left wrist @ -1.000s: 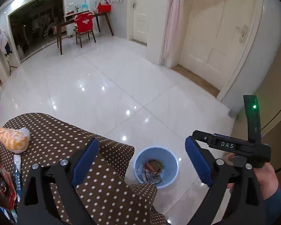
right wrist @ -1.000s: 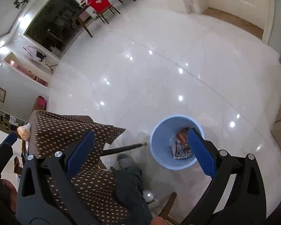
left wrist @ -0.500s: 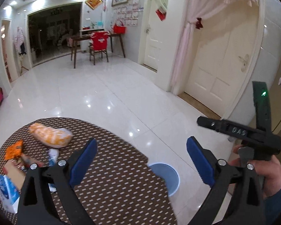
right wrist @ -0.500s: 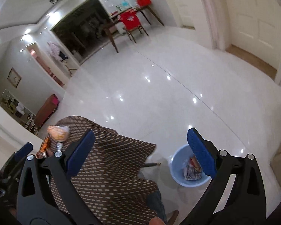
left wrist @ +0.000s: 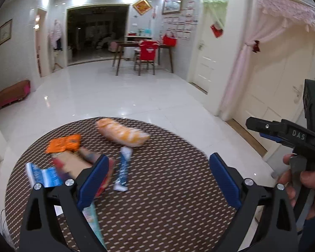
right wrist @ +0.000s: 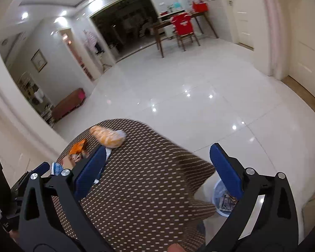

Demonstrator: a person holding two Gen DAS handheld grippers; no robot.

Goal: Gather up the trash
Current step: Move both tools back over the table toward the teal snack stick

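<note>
Several wrappers lie on the round brown dotted table (left wrist: 168, 189): an orange-and-white bag (left wrist: 121, 133), an orange packet (left wrist: 64, 143), a blue-and-white wrapper (left wrist: 43, 175), a thin white-blue wrapper (left wrist: 122, 169) and a brown card piece (left wrist: 73, 163). My left gripper (left wrist: 159, 180) is open and empty above the table's near side. My right gripper (right wrist: 157, 168) is open and empty above the table's right edge; it also shows in the left wrist view (left wrist: 283, 134). The blue trash bin (right wrist: 222, 199) stands on the floor, partly hidden by my right finger. The orange-and-white bag (right wrist: 107, 136) also shows in the right wrist view.
Glossy white tile floor (left wrist: 115, 92) surrounds the table. A dining table with a red-covered chair (left wrist: 148, 52) stands far back. White doors (left wrist: 283, 79) and a pink curtain (left wrist: 241, 67) are at the right. A low pink bench (left wrist: 12, 94) is at the left.
Both grippers have swung up and left from the bin toward the table. The wrappers have come into fuller view. Both grippers stay open.
</note>
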